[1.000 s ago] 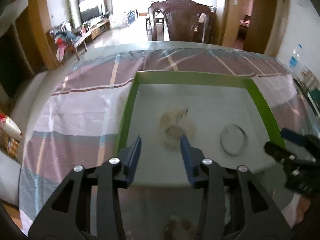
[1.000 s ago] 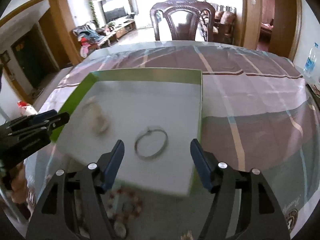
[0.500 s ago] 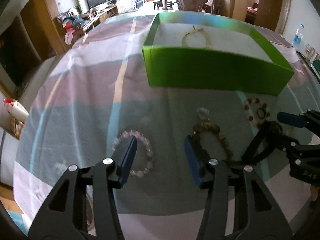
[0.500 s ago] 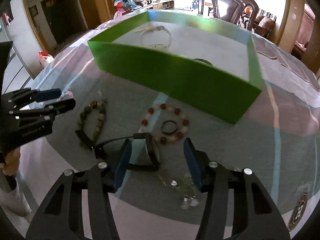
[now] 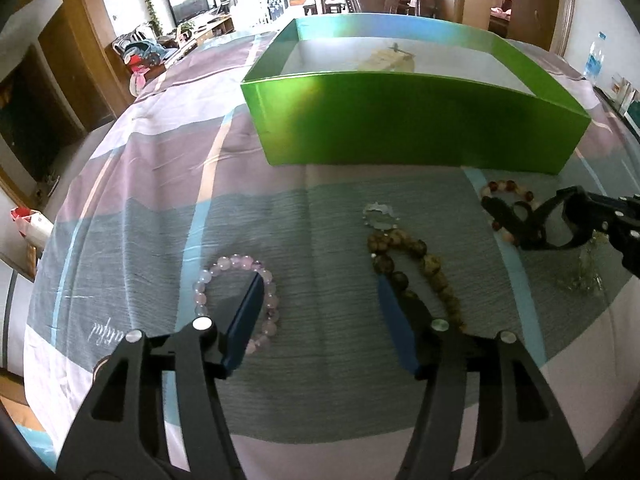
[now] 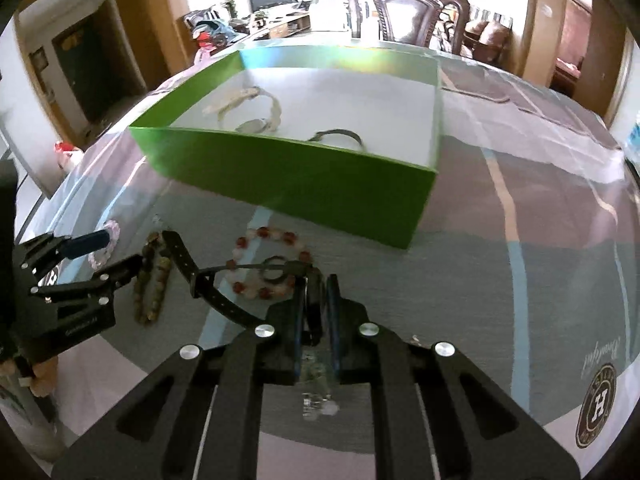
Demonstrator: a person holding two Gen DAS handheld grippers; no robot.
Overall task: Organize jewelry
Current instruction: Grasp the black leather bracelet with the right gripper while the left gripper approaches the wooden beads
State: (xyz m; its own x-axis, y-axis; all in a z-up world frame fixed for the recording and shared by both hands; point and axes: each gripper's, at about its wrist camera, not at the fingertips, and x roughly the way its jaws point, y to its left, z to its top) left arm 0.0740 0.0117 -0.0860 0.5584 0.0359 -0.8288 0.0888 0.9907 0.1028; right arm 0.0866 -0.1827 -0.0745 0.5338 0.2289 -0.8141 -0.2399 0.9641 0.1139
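Note:
On the striped tablecloth before the green box (image 5: 400, 136) lie a pink bead bracelet (image 5: 208, 280), a brown bead bracelet (image 5: 432, 264) and a red-and-white bead bracelet (image 6: 276, 236). My left gripper (image 5: 320, 280) hangs low over the cloth, its jaws opening. Its left fingertip is inside the pink loop, so the loop's right side sits between the fingers, untouched. The right fingertip is beside the brown beads. My right gripper (image 6: 316, 284) is shut on a black watch (image 6: 224, 300), whose strap trails off to the left. The box (image 6: 296, 176) holds a pale watch (image 6: 256, 108) and a silver bangle (image 6: 340, 136).
A small silver piece (image 5: 380, 216) lies above the brown beads. A clear crystal chain (image 6: 320, 400) sits under my right gripper. A dark ring (image 6: 276, 270) rests inside the red-and-white bracelet. Wooden chairs (image 6: 404, 12) stand behind the table. A water bottle (image 5: 594, 56) stands far right.
Both grippers came back from over the box and sank to the cloth in front of it. The right jaws closed on the black watch. The left jaws widened beside the pink bracelet.

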